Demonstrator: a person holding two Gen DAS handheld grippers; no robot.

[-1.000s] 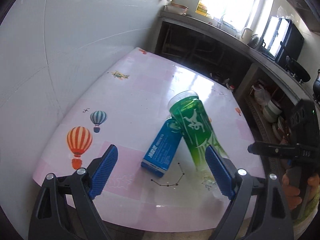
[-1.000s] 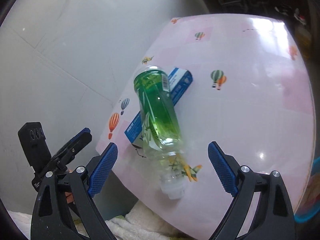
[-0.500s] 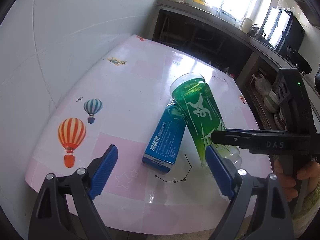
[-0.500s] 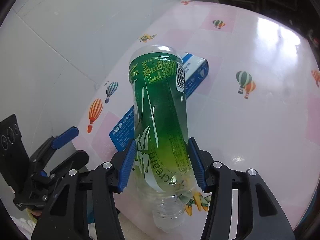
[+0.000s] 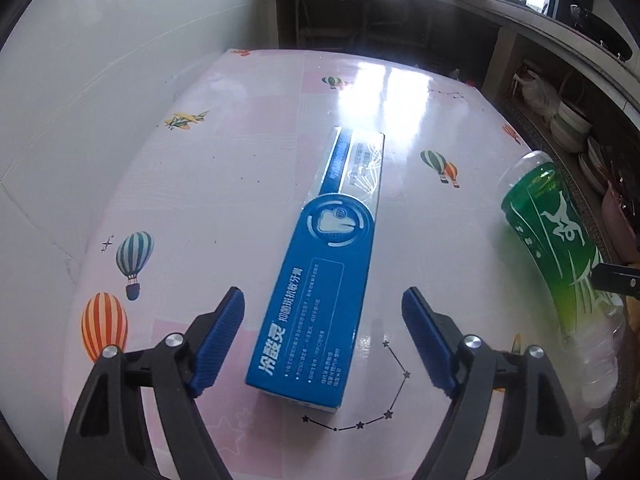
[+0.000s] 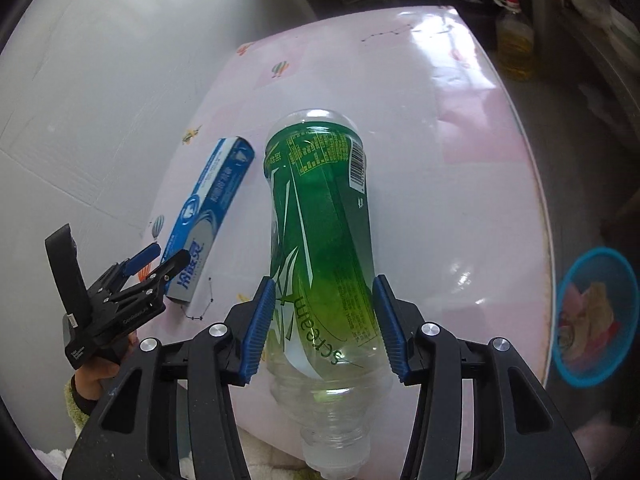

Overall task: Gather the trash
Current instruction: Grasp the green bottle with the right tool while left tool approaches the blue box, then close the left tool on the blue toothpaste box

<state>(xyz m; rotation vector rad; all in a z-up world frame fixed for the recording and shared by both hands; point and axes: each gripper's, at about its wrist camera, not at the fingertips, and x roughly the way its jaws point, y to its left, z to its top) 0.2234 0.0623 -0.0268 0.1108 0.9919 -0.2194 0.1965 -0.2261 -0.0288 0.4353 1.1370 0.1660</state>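
Observation:
A green plastic bottle (image 6: pixel 320 224) is clamped between the blue pads of my right gripper (image 6: pixel 325 328), lifted above the pink table (image 6: pixel 460 152), neck towards the camera. It also shows at the right edge of the left wrist view (image 5: pixel 556 240). A blue toothpaste box (image 5: pixel 320 280) lies flat on the table; in the right wrist view the box (image 6: pixel 208 216) is left of the bottle. My left gripper (image 5: pixel 322 340) is open, its fingers on either side of the box's near end, not touching it. It also appears in the right wrist view (image 6: pixel 156 264).
A white tiled wall (image 5: pixel 100 80) borders the table's left side. A blue basket (image 6: pixel 592 320) holding trash stands on the floor right of the table. Dark shelves with bowls (image 5: pixel 568 128) and a yellow oil bottle (image 6: pixel 516 44) lie beyond the far edge.
My right gripper closed on the green bottle and lifted it off the box and to the right. My left gripper moved in over the box's near end.

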